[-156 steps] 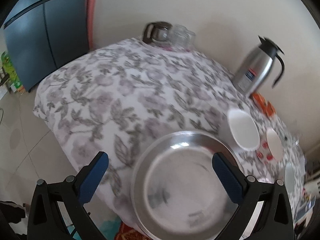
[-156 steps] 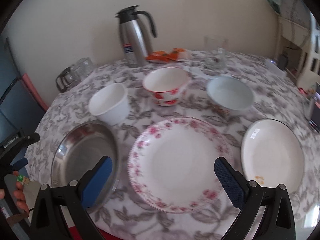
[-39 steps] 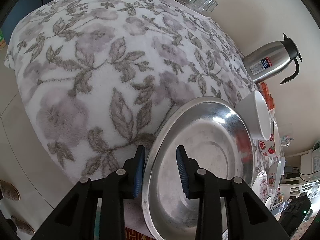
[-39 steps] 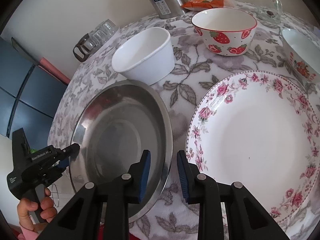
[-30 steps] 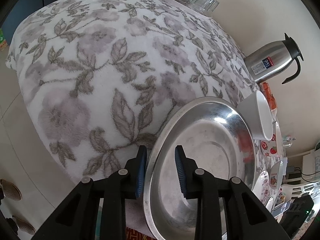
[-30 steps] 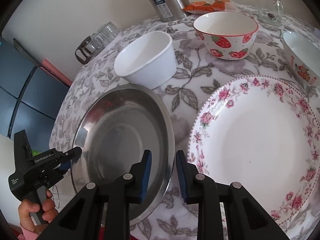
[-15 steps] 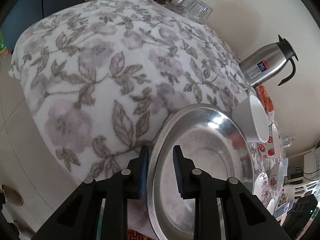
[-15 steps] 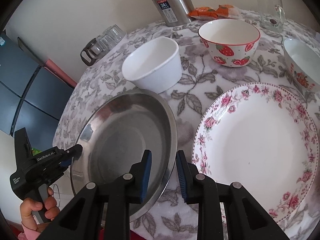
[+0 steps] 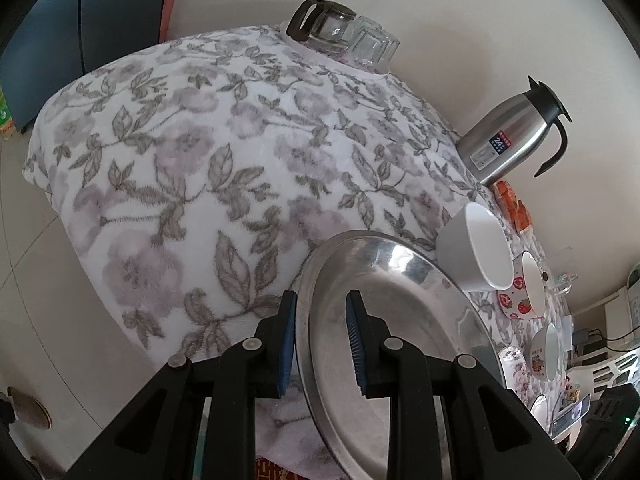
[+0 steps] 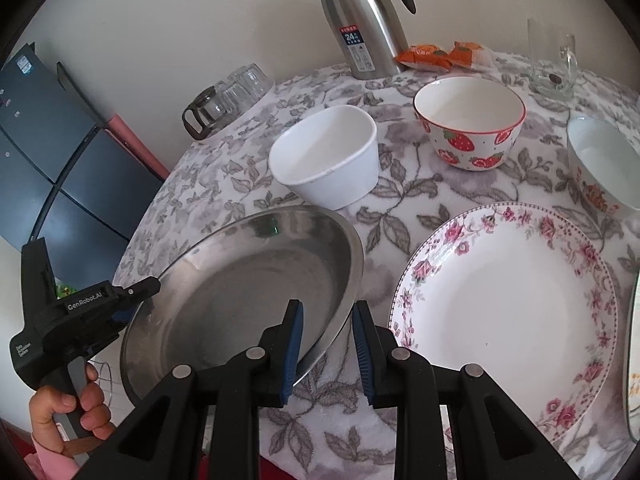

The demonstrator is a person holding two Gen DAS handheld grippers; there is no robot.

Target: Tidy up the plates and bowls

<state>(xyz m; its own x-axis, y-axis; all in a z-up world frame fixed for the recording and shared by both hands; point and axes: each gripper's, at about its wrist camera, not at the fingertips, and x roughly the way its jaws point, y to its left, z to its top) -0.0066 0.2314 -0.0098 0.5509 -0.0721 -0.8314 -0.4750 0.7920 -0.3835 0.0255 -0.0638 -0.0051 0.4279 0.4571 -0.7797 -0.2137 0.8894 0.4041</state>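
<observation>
A steel plate [image 10: 248, 280] is held up off the floral tablecloth, tilted. My left gripper [image 9: 320, 324] is shut on its near rim; the plate fills the lower right of the left wrist view [image 9: 392, 320]. My right gripper [image 10: 326, 330] is shut on the plate's opposite rim. The left gripper also shows in the right wrist view [image 10: 132, 300] at the plate's left edge. A white floral plate [image 10: 504, 304] lies to the right. A plain white bowl [image 10: 328, 156], a strawberry bowl [image 10: 468, 120] and a white bowl with orange print [image 10: 600, 160] stand behind.
A steel thermos jug [image 10: 360, 20], orange snack packets [image 10: 440, 56] and a glass mug [image 10: 552, 56] stand at the back of the table. Upturned glasses and a glass pot [image 10: 228, 96] sit at the back left. A dark fridge [image 10: 40, 152] stands left of the table.
Both grippers closed on the steel plate's rims about five seconds ago. Over the last second the plate has risen and tilted off the cloth, held between them.
</observation>
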